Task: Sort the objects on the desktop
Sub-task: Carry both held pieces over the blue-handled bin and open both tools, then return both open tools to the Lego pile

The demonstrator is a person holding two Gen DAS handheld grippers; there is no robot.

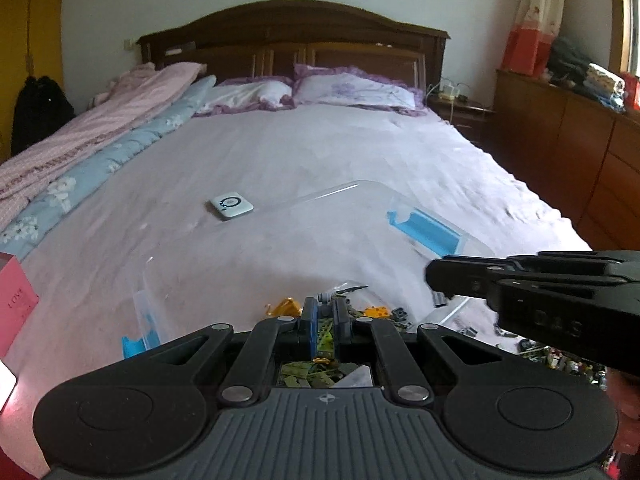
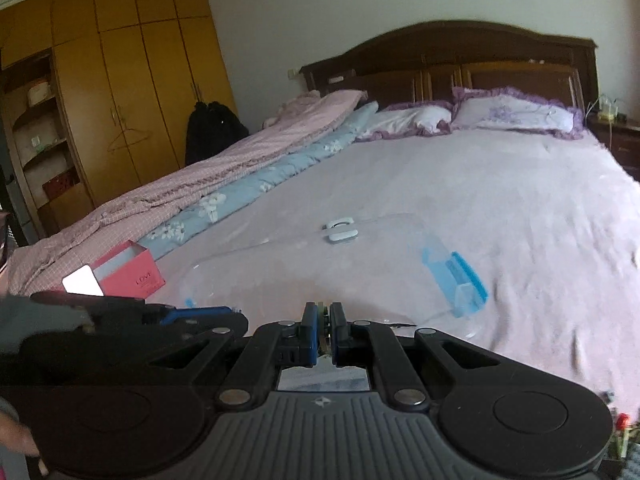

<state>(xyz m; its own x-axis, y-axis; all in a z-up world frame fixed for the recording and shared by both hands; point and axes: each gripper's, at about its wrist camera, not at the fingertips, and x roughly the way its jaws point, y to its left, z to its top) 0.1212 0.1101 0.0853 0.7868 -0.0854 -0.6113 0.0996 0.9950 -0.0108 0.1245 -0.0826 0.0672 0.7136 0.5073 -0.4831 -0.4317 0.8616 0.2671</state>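
Left tongs (image 1: 324, 312): narrow, pinched on a small greenish brick piece; near edge of clear bin.
Right tongs (image 2: 325, 320): narrow, a thin pale-green piece between the pads; in the left wrist view they enter from the right, over the bin's near-right corner.
Clear bin (image 1: 360, 188): transparent box w/ blue latches, on the bed, near centre; mostly bare inside, a few toy bricks (image 1: 378, 312) at its near wall.
Loose bricks (image 1: 560, 356): scattered on sheet, near right, outside the bin.
Risk 1: both pieces are tiny & the grip shallow; a jolt could drop one onto the sheet, hard to find in folds.
Risk 2: the two tongs are close; a bump between them could knock a piece free.
Risk 3: bin walls clear, rim hard to judge; a release too early lands the piece outside.
Risk 4: soft mattress; pressing on the rim may tip the bin & spill bricks.
Surface: bed (image 2: 500, 184), pale lilac sheet, wrinkled; no desk in view.
Other items: white square gadget (image 1: 231, 205) far of bin; pink box (image 2: 128, 272) at left.
Room: bedroom; dark wood headboard (image 1: 292, 28) far, two frilled pillows, pink & blue quilts rolled along left, yellow wardrobe (image 2: 140, 72) left, wood dresser (image 1: 568, 140) right, curtain far right.
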